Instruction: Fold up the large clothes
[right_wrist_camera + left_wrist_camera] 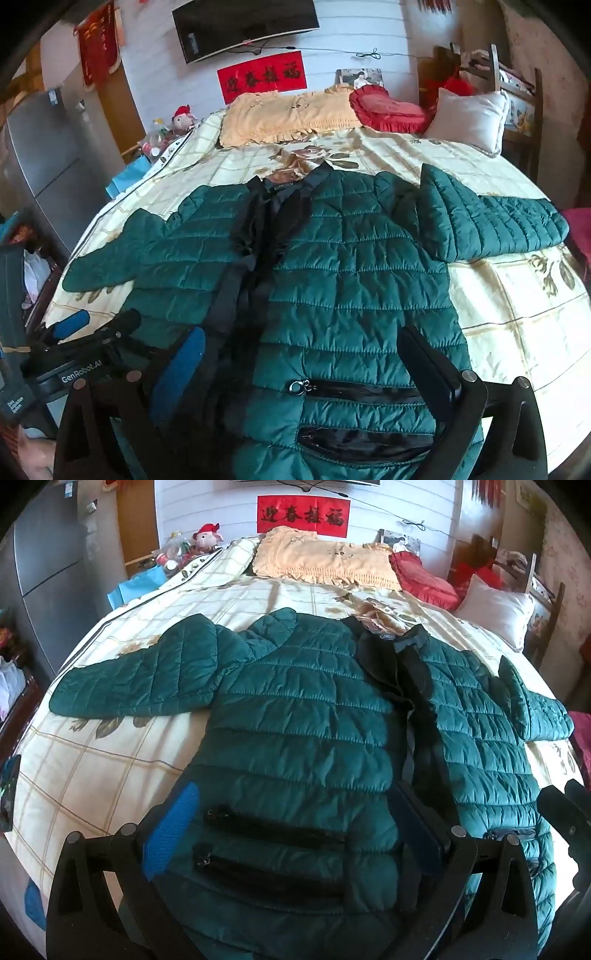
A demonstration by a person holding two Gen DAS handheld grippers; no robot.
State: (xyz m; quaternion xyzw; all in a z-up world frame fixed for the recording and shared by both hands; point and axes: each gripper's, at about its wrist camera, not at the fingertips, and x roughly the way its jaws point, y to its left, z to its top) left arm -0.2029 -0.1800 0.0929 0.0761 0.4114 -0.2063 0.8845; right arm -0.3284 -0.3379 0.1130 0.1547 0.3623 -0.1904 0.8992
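A dark green quilted puffer jacket [314, 709] lies front up on the bed, both sleeves spread out sideways, its dark front placket slightly open. It also shows in the right wrist view [351, 266]. My left gripper [291, 830] is open and empty, its blue-padded fingers [173, 823] straddling the jacket's left hem over two black zip pockets. My right gripper [306, 373] is open and empty over the right hem and its zip pockets. The left gripper [92, 332] also shows at the lower left of the right wrist view.
The bed has a cream checked floral sheet [122, 753]. A yellow pillow [325, 557], a red cushion [388, 107] and a white pillow [469, 118] lie at the head. A grey fridge [48, 572] stands left; clutter and a plush toy [208, 535] sit by the bedside.
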